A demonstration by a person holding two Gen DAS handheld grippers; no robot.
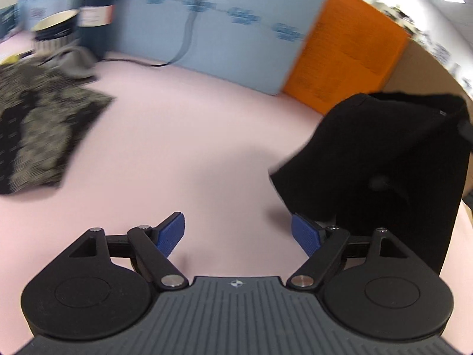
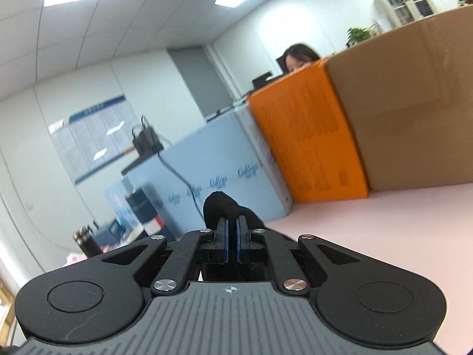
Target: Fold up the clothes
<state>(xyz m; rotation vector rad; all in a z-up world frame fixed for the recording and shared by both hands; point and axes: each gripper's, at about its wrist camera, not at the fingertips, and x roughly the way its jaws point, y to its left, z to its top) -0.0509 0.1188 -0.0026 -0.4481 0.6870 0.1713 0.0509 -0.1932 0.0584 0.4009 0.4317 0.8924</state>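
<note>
A black garment [image 1: 375, 153] hangs lifted above the pink table at the right of the left wrist view. My left gripper [image 1: 238, 232] is open and empty, low over the table, its right finger close beside the garment's lower edge. In the right wrist view my right gripper [image 2: 232, 232] is shut on a fold of the black garment [image 2: 220, 205], which bulges just past the blue pads and is held up off the table.
A folded grey-and-black patterned garment [image 1: 38, 130] lies at the left, with a grey cloth [image 1: 72, 62] behind it. Blue [image 1: 212, 35], orange [image 1: 348, 53] and brown cardboard boxes [image 2: 414, 103] wall the table's far side. A bowl [image 1: 54, 25] stands at far left.
</note>
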